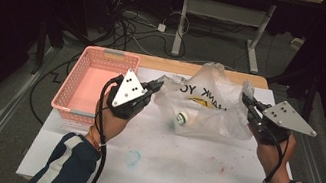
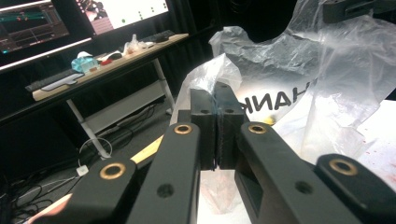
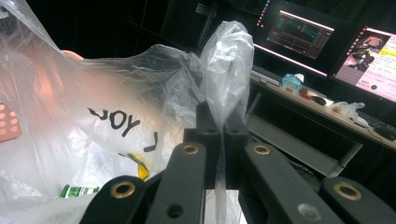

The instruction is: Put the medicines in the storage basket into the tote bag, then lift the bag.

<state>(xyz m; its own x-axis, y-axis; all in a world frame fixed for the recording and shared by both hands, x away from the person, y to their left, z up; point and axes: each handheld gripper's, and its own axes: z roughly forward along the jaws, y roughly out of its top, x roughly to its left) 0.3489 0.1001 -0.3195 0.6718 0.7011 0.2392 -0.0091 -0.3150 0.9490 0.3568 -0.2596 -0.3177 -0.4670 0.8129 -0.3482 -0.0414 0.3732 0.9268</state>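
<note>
Across the middle of the table (image 1: 89,154) you have the plastic bag (image 1: 209,105) stretched between both tools: your left gripper (image 1: 155,88) pinches one handle, your right gripper (image 1: 245,100) the other. Held apart like that (mouth likely spread), a small bottle (image 1: 181,119) lies inside, beside the pink basket (image 1: 81,88).

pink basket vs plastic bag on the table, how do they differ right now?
1. The pink basket is a rigid lattice box; the plastic bag is thin, crumpled and see-through.
2. The basket looks empty; the bag holds a small bottle.
3. The basket sits untouched; the bag is pinched at opposite ends by the left gripper and the right gripper.

Shared: both rest on the white tabletop.
</note>
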